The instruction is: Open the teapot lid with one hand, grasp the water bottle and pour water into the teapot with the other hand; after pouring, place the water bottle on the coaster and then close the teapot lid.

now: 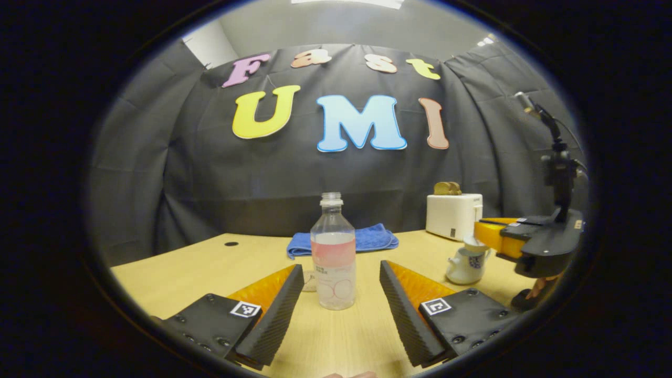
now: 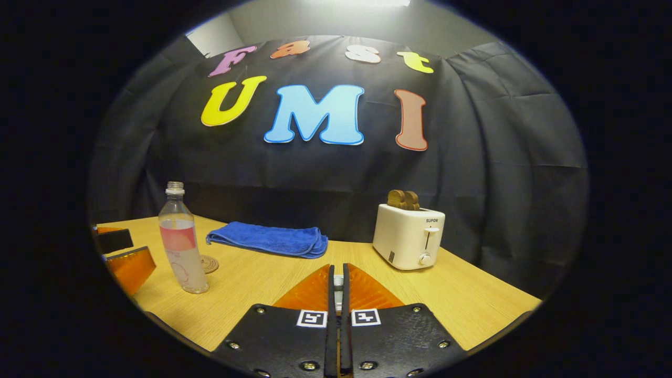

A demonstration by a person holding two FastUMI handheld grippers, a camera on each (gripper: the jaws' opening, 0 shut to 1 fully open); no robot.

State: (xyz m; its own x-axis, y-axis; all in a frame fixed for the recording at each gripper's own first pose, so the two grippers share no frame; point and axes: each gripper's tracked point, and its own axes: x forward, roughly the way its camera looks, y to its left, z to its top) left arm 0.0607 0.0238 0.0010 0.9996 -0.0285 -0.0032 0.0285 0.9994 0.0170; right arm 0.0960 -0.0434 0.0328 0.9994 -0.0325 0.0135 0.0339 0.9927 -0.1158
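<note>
Left gripper (image 1: 341, 294) wide open, fingers either side of bottle (image 1: 333, 252), not touching. Bottle upright, uncapped, mid-table (image 1: 173, 273), coaster (image 2: 209, 264) just behind. Right gripper (image 2: 338, 286) pinched on teapot lid (image 2: 338, 283). Teapot (image 1: 466, 265) near right edge, by toaster (image 1: 454, 215). Towel (image 1: 367, 239) at back edge.

one water bottle (image 1: 333, 252), one teapot (image 1: 466, 264), one coaster (image 2: 208, 263), one blue towel (image 2: 269, 239), one toaster (image 2: 409, 236)
</note>
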